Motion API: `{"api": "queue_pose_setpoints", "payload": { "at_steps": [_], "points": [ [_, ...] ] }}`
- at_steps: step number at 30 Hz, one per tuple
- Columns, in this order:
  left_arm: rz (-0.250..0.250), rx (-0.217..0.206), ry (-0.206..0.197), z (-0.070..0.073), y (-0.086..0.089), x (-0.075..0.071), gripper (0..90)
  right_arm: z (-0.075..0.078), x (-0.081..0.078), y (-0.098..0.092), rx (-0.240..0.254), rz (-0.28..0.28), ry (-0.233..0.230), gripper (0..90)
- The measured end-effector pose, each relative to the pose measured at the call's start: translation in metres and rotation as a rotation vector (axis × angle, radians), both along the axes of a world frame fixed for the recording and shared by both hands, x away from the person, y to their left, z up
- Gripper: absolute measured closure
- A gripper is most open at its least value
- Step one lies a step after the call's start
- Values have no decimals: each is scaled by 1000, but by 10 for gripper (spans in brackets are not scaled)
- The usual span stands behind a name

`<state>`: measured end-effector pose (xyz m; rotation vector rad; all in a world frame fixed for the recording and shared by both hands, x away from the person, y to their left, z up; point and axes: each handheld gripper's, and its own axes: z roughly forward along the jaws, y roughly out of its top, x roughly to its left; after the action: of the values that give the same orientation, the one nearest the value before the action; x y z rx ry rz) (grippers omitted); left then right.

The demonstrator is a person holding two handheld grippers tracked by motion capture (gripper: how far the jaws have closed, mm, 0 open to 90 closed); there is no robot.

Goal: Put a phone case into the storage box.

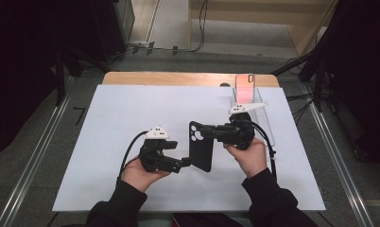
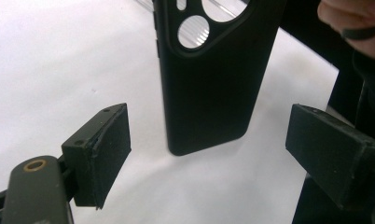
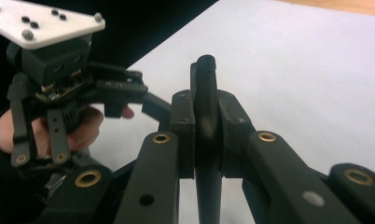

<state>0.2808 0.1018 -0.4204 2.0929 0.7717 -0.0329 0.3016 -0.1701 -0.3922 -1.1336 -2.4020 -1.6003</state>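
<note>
A: What is nearest to us?

B: Two hands in dark sleeves. The left hand holds the left gripper. The right hand holds the right gripper, a bit farther off.

A: Where is the phone case?

B: The black phone case is in the middle, between the two grippers. It is held up over the white sheet on the table.

A: Who holds it?

B: The right gripper does. Its two pads squeeze the phone case from both sides, up by the end with the camera holes.

A: And the left gripper?

B: Its jaws stand wide apart and hold nothing. In the left gripper view, one pad is on one side and the other pad sits far over on the other side. The phone case hangs ahead of the gap, with its round bottom end closest.

A: Which way does the case run?

B: Its long side runs from near to far. The bottom end is the near end, and that end is just beside the left gripper. So I think the left gripper is the one to grab it next, at that free end.

A: What is farthest away?

B: A clear stand at the far right of the sheet. A pink phone leans in it.
</note>
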Motion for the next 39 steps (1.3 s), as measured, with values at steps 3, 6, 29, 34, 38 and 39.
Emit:
{"api": "queue_pose_setpoints", "payload": {
  "at_steps": [3, 6, 29, 34, 38, 39],
  "points": [
    [-28, 5, -2, 3, 3, 2, 142, 1, 0, 0, -9, 32, -16, 772],
    [-43, -17, 3, 6, 6, 5, 145, 3, -1, -1, -18, 66, -42, 772],
    [-215, -32, -37, 26, 11, 8, 170, 7, -7, 4, -39, 334, -75, 772],
    [-251, -35, -48, 30, 9, 9, 214, 6, -8, 8, -30, 384, -80, 771],
    [-269, -59, -37, 30, 9, 12, 250, 5, -9, 11, -29, 412, -75, 772],
    [-277, -61, -32, 29, 9, 13, 264, 5, -9, 12, -24, 420, -73, 771]
  ]
}}
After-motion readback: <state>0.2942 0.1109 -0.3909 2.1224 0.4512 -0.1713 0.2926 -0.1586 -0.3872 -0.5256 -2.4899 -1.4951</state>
